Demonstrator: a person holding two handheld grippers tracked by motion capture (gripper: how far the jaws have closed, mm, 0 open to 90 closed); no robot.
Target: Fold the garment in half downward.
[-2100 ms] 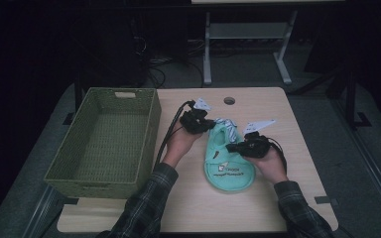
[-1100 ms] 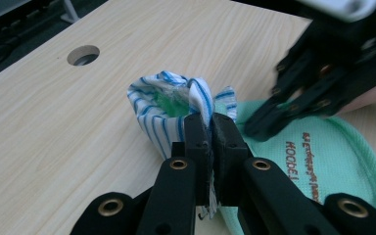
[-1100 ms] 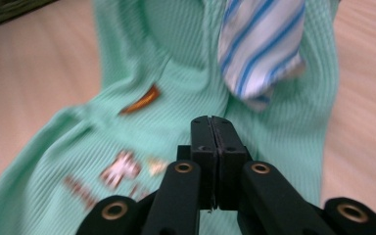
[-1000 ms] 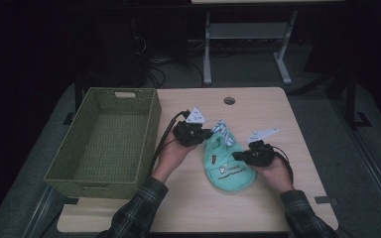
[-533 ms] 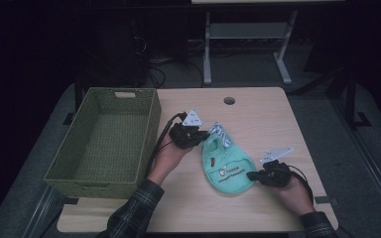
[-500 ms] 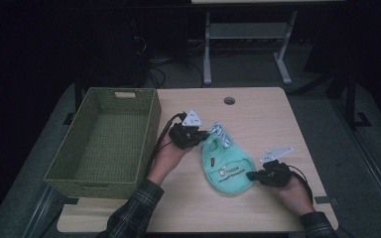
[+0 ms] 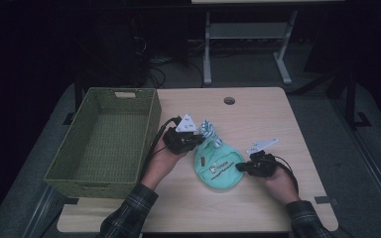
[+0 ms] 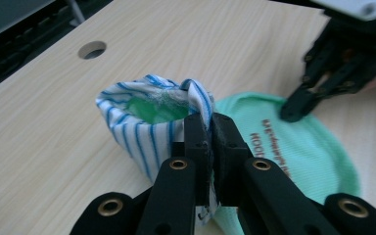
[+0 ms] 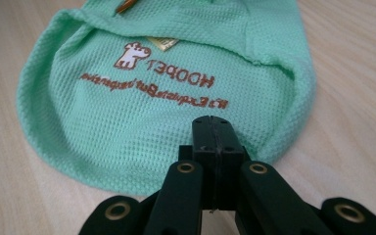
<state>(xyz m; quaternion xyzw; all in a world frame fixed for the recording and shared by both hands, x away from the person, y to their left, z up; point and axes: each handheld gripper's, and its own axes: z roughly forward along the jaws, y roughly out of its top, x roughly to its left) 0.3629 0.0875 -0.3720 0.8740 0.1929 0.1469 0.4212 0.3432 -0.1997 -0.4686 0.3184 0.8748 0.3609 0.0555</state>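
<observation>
Folding the green pet shirt (image 7: 218, 168) — left gripper (image 8: 209, 128) pinches its striped collar (image 8: 142, 127), right gripper (image 9: 214, 134) seemingly clamps the hem; next, bring the ends together.

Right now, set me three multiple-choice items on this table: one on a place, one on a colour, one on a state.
1. Where does the green basket stand on the table?
A. On its left side
B. On its right side
C. On top of the garment

2. What colour are the stripes on the collar of the mint garment?
A. Red
B. Blue
C. Black

3. How do the jaws of the left gripper stand?
A. Wide open above the table
B. Shut on the collar
C. Shut on the basket's rim

Answers: 1 A, the high view shows it left of both hands; 2 B, the left gripper view shows blue on white; 3 B, the striped fabric is pinched between its jaws.
</observation>
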